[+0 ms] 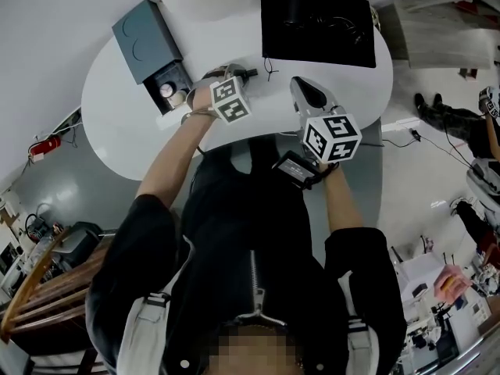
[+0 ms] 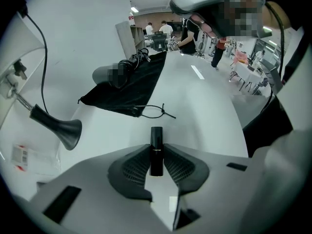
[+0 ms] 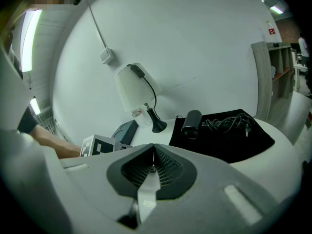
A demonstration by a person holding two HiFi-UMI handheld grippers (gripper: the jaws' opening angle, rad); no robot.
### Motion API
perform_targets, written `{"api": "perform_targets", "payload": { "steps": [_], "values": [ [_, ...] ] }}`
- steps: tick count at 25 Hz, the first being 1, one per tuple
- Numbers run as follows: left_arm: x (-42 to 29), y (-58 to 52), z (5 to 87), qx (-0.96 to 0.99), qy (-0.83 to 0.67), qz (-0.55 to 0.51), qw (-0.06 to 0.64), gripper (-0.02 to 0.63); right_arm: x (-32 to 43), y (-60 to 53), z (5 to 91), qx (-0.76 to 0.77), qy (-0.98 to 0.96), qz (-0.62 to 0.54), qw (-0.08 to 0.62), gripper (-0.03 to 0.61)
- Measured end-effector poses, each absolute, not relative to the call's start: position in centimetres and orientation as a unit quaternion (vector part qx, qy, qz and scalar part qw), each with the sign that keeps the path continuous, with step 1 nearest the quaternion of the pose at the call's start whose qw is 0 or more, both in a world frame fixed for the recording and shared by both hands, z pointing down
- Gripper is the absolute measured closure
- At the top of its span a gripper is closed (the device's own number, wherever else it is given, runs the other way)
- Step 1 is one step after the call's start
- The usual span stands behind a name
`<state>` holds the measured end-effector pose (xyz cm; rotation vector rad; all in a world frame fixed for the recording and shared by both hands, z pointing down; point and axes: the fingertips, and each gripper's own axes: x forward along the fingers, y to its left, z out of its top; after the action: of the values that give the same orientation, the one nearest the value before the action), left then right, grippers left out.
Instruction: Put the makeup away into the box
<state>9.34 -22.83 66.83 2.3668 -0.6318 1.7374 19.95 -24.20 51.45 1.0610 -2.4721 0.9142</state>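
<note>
Table (image 1: 328,92): white, fills the upper half of the head view. Cloth (image 1: 316,26): top centre, not task gear by my reading, so I leave it alone. Box (image 1: 144,37): upper left, with its drawer (image 1: 168,91) open toward me to take makeup. Right gripper (image 3: 153,152): jaws together, empty, parked right of centre out of the way. Left gripper (image 2: 156,155): just right of the box, pads clamped on the lipstick (image 2: 156,135). The tube sits in line with the jaws, probably for a straight drop into the drawer.
</note>
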Motion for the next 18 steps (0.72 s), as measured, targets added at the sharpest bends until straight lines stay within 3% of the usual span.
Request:
{"api": "perform_targets", "payload": {
  "steps": [18],
  "values": [
    [4.2,-19.3,60.0,0.802,-0.301,0.511,0.078,0.525,12.4,-22.2,49.7,0.320,-0.889,0.289,0.156,0.572]
  ]
}}
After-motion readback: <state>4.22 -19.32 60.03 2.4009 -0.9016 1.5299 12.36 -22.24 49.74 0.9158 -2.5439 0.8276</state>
